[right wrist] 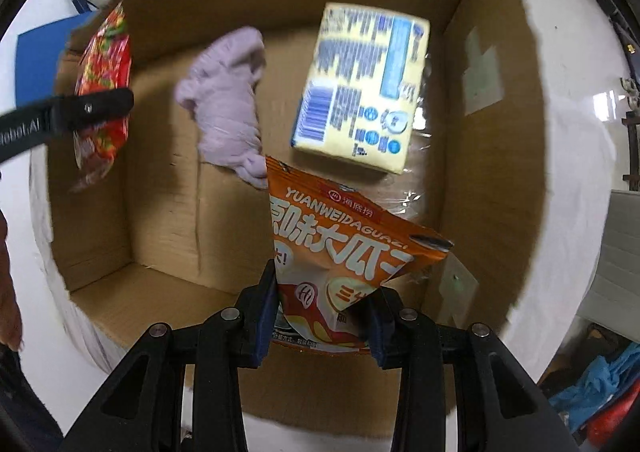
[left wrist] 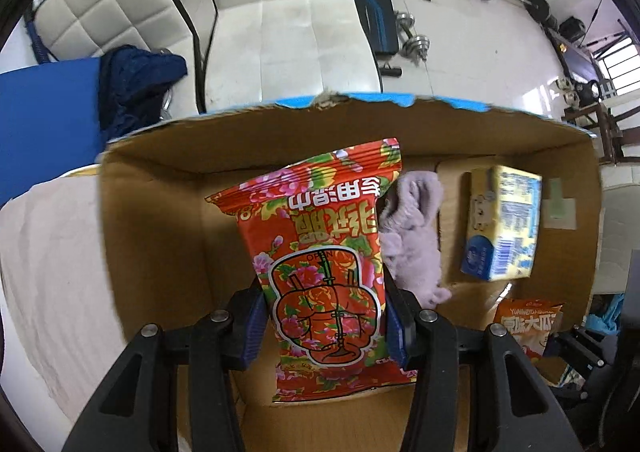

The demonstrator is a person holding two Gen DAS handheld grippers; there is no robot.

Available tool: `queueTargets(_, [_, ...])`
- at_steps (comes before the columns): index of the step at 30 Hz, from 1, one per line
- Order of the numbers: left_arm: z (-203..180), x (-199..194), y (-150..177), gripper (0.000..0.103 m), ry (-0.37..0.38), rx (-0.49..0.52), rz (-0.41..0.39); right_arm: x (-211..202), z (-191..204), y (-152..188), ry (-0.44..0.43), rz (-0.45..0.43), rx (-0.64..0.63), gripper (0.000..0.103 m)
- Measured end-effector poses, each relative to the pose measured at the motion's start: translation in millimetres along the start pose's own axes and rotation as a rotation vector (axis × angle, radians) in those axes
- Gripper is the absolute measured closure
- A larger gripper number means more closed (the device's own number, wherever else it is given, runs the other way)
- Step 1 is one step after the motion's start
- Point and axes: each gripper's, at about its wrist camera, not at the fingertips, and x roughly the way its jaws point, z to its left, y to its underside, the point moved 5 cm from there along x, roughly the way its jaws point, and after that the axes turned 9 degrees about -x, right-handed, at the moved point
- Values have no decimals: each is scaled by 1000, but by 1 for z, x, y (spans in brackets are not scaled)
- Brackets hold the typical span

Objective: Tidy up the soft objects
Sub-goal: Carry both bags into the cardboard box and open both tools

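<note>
Left wrist view: left gripper (left wrist: 325,326) is clamped on a red floral-print plastic snack bag (left wrist: 320,264), bag upright between the blue pads, held over the open brown cardboard box (left wrist: 160,220). In the box, at 1 o'clock from the bag, lies a crumpled lilac fuzzy cloth (left wrist: 412,236); at 2 o'clock, a yellow-and-blue plastic-wrapped tissue pack (left wrist: 502,222). At 4 o'clock, the orange bag is partly visible.

Right wrist view: right gripper (right wrist: 325,322) is clenched on an orange-and-white sunflower-seed bag (right wrist: 340,248), its top corner folded, hanging over the box's near-right part. Lilac cloth at 11 o'clock, tissue pack at 12–1, both on the box floor. The red bag and a left finger sit at 9–10 o'clock.

Progress, my read: two items already boxed, two in hand above the box, not yet released. Left to do: lower and let go. Can't tell if more remains outside.
</note>
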Motion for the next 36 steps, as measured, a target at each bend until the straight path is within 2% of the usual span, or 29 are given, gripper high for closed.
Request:
queueTargets(6, [3,24,-9,56,-46,15,67,17,-2,1,0,71,-1,61])
queueTargets(10, [5,24,-10,56,-15,-28,91,23,-6,-1,-7,81,6,46])
queueTargets(13, [6,16,-10,56,-15,-34,71,18,-4,-3,5,71,1,41])
queueTargets(22, [14,-15,3,55,-7,-33,15,1,6,2,39,42,6,40])
queueTargets(24, [17,-24,9,55,-4,-33,-7,-8,9,4,47,23,1,33])
queueTargets(25, [19,-31,14,47,1,-36,-25,-16,10,6,54,3,0,27])
queueTargets(26, [20,-35,17,34,6,-41,-39,-21,11,7,64,-11,-4,22])
queueTargets(28, [24,-47,28,21,16,-56,-79,-30,14,10,72,-45,1,18])
queueTargets(31, [27,-62,43,9,21,-65,-136,-46,17,14,86,-101,13,10])
queueTargets(34, [28,-76,59,7,33,-72,-176,-59,23,22,113,-159,15,5])
queueTargets(36, [28,-85,69,0,45,-71,-208,-70,25,29,118,-194,23,1])
